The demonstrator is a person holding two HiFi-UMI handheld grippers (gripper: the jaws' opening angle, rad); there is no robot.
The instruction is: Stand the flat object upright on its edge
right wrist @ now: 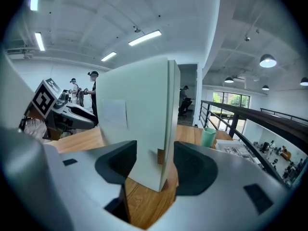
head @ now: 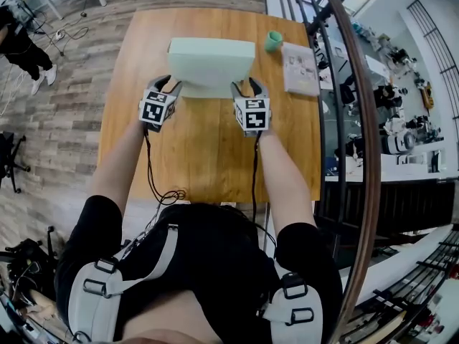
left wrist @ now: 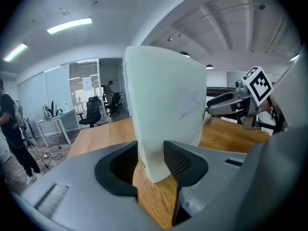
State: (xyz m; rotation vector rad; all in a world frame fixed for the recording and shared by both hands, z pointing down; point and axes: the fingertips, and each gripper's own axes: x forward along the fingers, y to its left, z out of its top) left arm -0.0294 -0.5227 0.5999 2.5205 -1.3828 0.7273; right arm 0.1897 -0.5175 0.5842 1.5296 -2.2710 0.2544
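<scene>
Pale green flat slab (head: 211, 63) stood on its long edge on the brown wooden table (head: 208, 156), in the far half and about midway between the left and right edges, with its broad face turned to the person. The left gripper (head: 169, 83) was clenched on the lower left corner, both dark pads pressing on it; I think this grip steadied the slab against falling. The right gripper (head: 246, 84) had its jaws on both sides of the lower right corner, but a thin gap showed at one pad, so it guarded that end without squeezing. I judged the raising done, with only the letting go left. A small green cup (head: 273, 41) and a white printed booklet (head: 300, 68) were near the far right corner, apart from the slab.
</scene>
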